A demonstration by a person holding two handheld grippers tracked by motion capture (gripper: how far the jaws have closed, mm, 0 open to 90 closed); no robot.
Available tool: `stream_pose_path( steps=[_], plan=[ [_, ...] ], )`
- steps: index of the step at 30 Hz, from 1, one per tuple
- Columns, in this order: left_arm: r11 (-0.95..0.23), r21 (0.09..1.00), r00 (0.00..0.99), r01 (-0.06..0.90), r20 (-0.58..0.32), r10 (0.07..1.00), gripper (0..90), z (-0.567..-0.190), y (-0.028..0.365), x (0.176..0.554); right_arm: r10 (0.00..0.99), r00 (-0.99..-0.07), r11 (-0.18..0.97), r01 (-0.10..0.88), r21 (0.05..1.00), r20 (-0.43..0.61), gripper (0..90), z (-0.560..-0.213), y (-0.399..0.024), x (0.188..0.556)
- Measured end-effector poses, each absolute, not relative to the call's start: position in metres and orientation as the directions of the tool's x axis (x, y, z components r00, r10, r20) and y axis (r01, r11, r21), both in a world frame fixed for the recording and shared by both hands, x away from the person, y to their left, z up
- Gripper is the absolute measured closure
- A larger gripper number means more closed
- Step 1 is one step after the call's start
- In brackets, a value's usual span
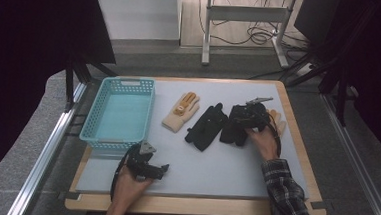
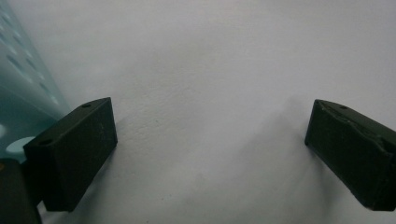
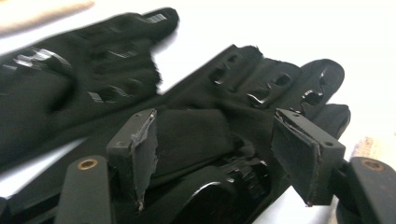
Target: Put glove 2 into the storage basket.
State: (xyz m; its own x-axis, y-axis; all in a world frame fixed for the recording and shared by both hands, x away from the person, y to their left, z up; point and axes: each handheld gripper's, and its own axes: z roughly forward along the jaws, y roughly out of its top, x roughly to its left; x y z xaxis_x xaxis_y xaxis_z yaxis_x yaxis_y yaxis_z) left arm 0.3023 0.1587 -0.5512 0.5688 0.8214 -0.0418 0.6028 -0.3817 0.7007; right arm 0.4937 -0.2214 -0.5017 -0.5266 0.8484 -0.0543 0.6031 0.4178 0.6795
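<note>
Step in hand: the right gripper (image 1: 247, 122) sits over the right-hand black glove (image 3: 261, 93), lining up a pick.
Right gripper state: jaws spread, straddling the glove's cuff; pads not pressing on it.
Left gripper (image 1: 150, 169) state: released, nothing between the jaws, resting on the table (image 1: 215, 164) beside the basket (image 1: 119, 111).
Glove location: right half of the table, next to a second black glove (image 1: 206, 126).
Glove appearance: black knit fabric, glossy grip marks on the fingers, lying flat.
Next move: probably settle lower, clamp the cuff, carry towards the basket.
</note>
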Motion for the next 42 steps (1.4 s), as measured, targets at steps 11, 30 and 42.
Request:
stream_pose_path(
  steps=[11, 30, 42],
  plan=[
    [-0.383, 0.701, 0.569, 0.602, -0.041, 0.821, 2.7, -0.551, 0.159, 0.302, 0.854, -0.519, 0.364, 0.655, 0.662, 0.043, 67.5, -0.513, -0.228, 0.497],
    [-0.382, 0.701, 0.569, 0.602, -0.041, 0.822, 2.8, -0.551, 0.159, 0.302, 0.797, -0.59, 0.317, 0.593, 0.74, 0.131, 82.9, -0.475, -0.235, 0.456],
    [-0.38, 0.702, 0.567, 0.603, -0.041, 0.823, 2.8, -0.551, 0.158, 0.302, 0.691, -0.703, 0.341, 0.522, 0.782, 0.167, 82.6, -0.445, -0.211, 0.377]
  ],
)
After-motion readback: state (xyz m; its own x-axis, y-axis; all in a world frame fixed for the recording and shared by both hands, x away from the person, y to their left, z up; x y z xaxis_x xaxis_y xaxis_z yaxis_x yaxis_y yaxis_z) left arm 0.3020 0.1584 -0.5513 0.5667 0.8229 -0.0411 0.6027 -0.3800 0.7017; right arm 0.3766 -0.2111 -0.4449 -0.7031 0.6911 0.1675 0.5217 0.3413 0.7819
